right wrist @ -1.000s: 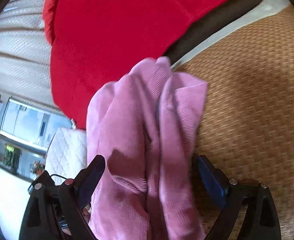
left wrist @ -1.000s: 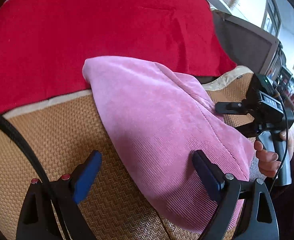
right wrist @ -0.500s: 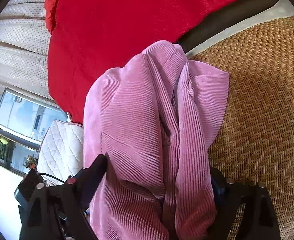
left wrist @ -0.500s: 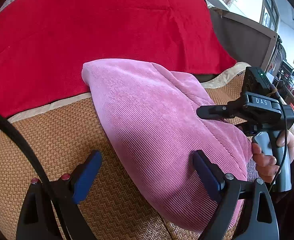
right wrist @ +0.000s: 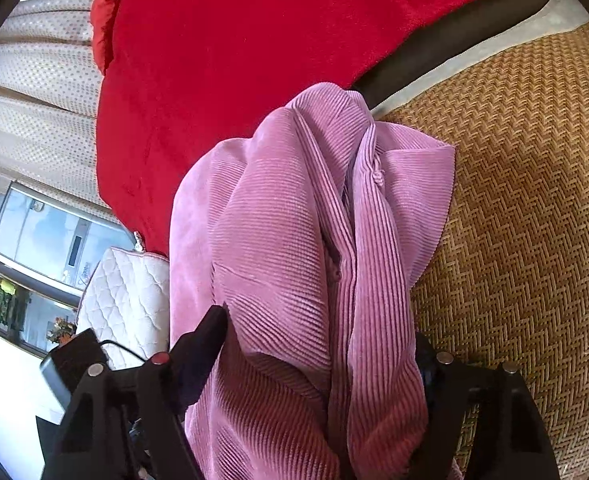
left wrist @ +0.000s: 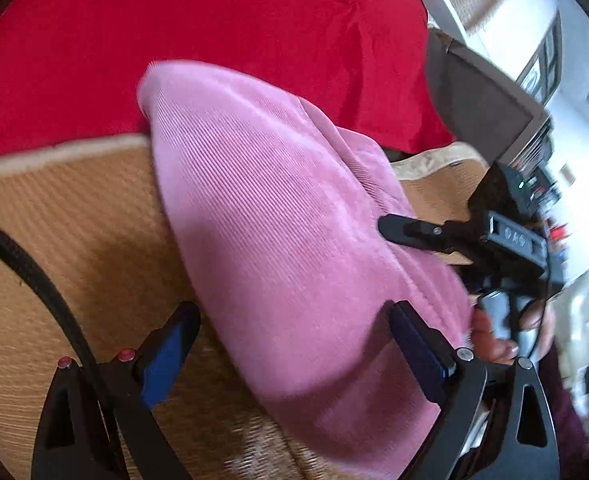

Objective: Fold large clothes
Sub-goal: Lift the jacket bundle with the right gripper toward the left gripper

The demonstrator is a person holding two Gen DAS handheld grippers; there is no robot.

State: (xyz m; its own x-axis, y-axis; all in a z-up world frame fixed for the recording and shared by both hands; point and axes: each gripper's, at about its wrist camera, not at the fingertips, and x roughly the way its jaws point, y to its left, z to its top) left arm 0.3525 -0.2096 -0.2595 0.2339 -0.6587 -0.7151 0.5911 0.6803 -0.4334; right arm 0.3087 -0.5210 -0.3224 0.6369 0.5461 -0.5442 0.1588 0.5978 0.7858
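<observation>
A pink corduroy garment (left wrist: pixel 278 232) lies bunched lengthwise on a woven sofa mat (left wrist: pixel 74 240). My left gripper (left wrist: pixel 294 346) stands open over its near end, with the cloth lying loosely between the blue pads. In the right wrist view the folded, ridged bundle (right wrist: pixel 294 240) fills the gap of my right gripper (right wrist: pixel 314 354). Its jaws are closing around the cloth, and its right finger is mostly hidden behind a fold. A hand (left wrist: pixel 494 344) holds that gripper at the garment's far right end, one black finger (left wrist: pixel 406 232) lying over the fabric.
A red blanket (left wrist: pixel 214 40) covers the sofa back behind the garment. A black cable (left wrist: pixel 34 272) crosses the mat at left. A white quilted cushion (right wrist: pixel 126 300) and a glass-fronted cabinet (right wrist: pixel 54 236) sit beyond the sofa's end. A dark chair back (left wrist: pixel 482 108) stands at right.
The right gripper has slid in over the garment's end, and its jaws have narrowed around the bunched cloth. The left view has tilted and dropped slightly toward the garment.
</observation>
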